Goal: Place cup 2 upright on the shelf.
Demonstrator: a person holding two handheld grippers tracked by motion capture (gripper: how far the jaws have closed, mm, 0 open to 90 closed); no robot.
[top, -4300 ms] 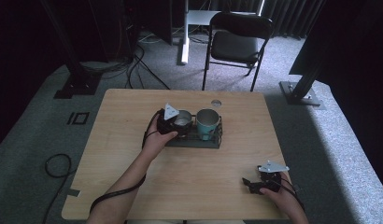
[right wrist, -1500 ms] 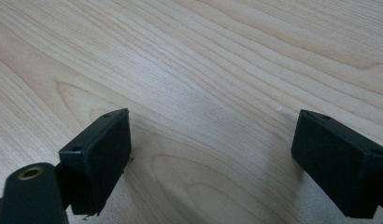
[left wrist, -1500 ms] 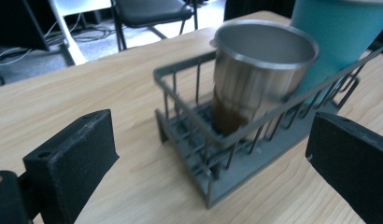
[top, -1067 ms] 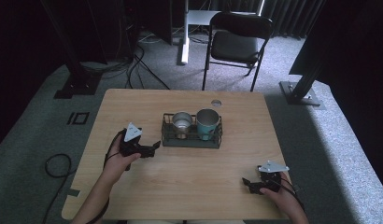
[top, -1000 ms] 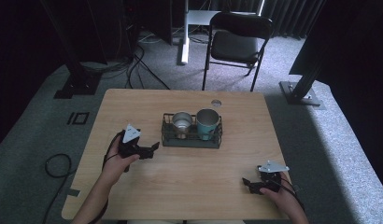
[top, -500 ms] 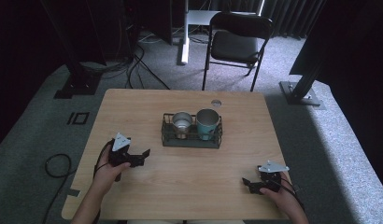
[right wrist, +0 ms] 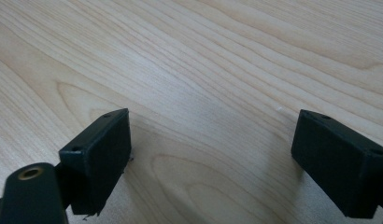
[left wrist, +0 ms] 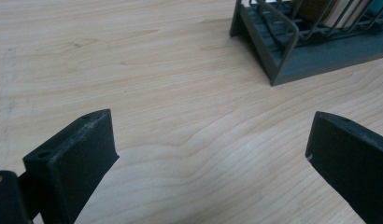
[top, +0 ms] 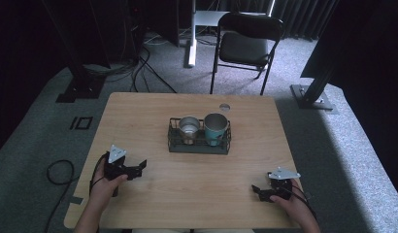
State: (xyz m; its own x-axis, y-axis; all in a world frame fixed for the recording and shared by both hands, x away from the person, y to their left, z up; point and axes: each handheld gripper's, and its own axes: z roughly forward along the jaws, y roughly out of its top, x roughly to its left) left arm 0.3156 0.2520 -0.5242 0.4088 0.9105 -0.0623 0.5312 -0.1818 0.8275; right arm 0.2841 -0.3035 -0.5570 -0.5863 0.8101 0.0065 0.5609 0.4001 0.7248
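Observation:
A dark wire rack (top: 199, 143) stands at the middle of the wooden table (top: 139, 111). In it sit a steel cup (top: 189, 127) on the left and a teal cup (top: 215, 127) on the right. My left gripper (top: 139, 167) rests low at the table's front left, open, jaws pointing right toward the rack, nothing between them. A corner of the rack (left wrist: 278, 51) fills the upper right of the left gripper view. My right gripper (top: 257, 191) lies at the front right, open over bare wood, with one of its fingers (right wrist: 98, 154) on the left of its own view.
A small round hole (top: 224, 107) sits near the table's far edge. Behind the table stands a black folding chair (top: 248, 43). Cables (top: 56, 170) lie on the grey carpet at the left, and dark stand bases flank the table.
My left gripper has drawn back from the rack to the table's front left, open and lower. The cups stay in the rack. The right gripper has not moved.

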